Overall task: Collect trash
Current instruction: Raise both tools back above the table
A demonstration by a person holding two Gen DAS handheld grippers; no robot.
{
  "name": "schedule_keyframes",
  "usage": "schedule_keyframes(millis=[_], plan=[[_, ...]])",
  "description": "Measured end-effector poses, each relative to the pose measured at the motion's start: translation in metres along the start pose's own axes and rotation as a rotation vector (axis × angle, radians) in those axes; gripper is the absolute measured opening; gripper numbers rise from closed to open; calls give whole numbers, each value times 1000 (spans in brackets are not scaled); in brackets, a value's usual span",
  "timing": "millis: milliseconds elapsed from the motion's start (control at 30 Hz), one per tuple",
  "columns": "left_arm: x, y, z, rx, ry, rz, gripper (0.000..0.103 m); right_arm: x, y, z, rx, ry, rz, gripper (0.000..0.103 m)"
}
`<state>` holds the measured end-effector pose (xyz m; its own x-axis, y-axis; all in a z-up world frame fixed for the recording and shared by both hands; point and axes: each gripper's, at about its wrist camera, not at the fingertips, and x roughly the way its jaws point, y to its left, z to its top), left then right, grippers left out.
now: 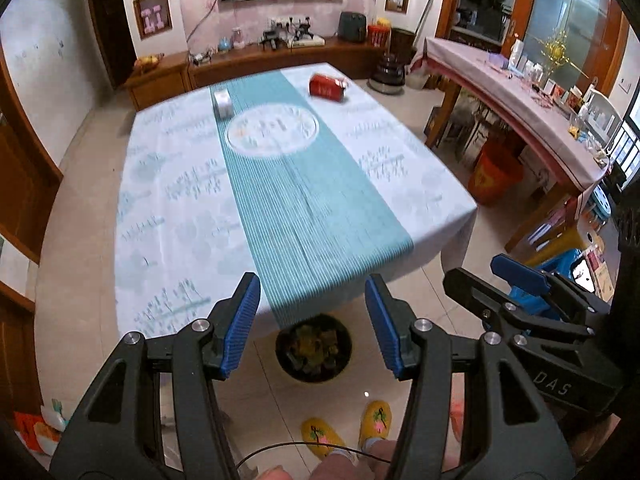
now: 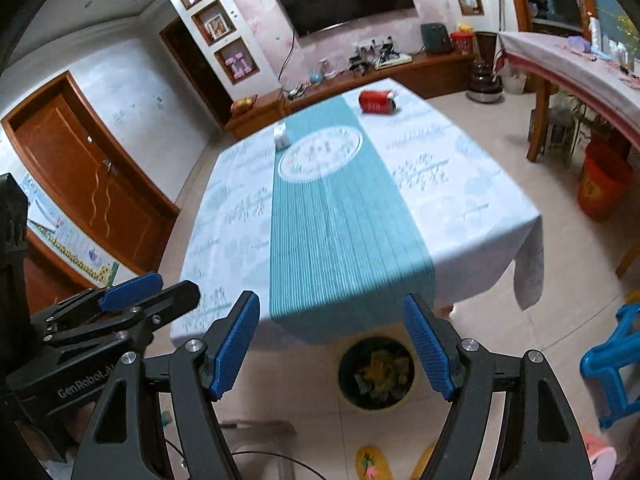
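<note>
Left jaws: my left gripper (image 1: 312, 322) stands spread with nothing between the blue pads; through the gap, low in the frame's centre, I see only floor and the bin (image 1: 314, 354).
Right jaws: my right gripper (image 2: 332, 344) is wider apart and bare as well, pads touching nothing; the same bin shows between them, bottom centre of that view.
Bin: dark and round, on the tiles just off the table's near edge, already holding crumpled scraps.
Trash left: a red can (image 1: 327, 87) lies on its side at the far right of the table (image 1: 168, 216), upper centre of the frame; a small white thing (image 1: 223, 103), too blurred to name, sits at the far left edge of the teal runner (image 1: 316, 216).
Step in hand: I judge both hands free after a drop and due for the next pick.
How to do it well: I would send the right hand to the can and the left to the white thing, each on its own side so the arms do not cross. Come down across the can's round body, not its ends, and close gently; it may roll or dent.
Writing: "DAS" on the right gripper's body, lower right of the left view; "GenRobot" on the left gripper's body, lower left of the right view. The can's label is unreadable.
Feet: yellow slippers (image 1: 348, 428) at the bottom edge.
</note>
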<state>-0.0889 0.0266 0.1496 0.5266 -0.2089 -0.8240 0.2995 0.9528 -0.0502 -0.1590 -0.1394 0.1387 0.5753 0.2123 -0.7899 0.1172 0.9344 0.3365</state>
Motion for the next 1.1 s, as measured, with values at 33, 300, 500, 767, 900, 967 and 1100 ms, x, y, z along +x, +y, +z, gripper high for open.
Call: schedule_keyframes(millis=[33, 300, 500, 767, 900, 967, 1100], plan=[[-4, 1, 6, 6, -9, 8, 51, -6, 6, 5, -2, -6, -7, 75], [-22, 14, 47, 21, -59, 44, 51, -22, 27, 49, -32, -83, -52, 75], [-16, 23, 76, 26, -73, 87, 51, -16, 27, 87, -33, -110, -71, 75], [39, 33, 130, -19, -16, 120, 51, 35, 18, 154, -89, -105, -68, 75], [84, 37, 162, -49, 20, 130, 51, 83, -2, 196, -97, -72, -41, 75], [111, 37, 182, -69, 40, 142, 51, 110, -14, 216, -101, -47, -18, 75], [168, 39, 222, -116, 126, 148, 51, 164, -45, 263, -90, 17, 2, 75]])
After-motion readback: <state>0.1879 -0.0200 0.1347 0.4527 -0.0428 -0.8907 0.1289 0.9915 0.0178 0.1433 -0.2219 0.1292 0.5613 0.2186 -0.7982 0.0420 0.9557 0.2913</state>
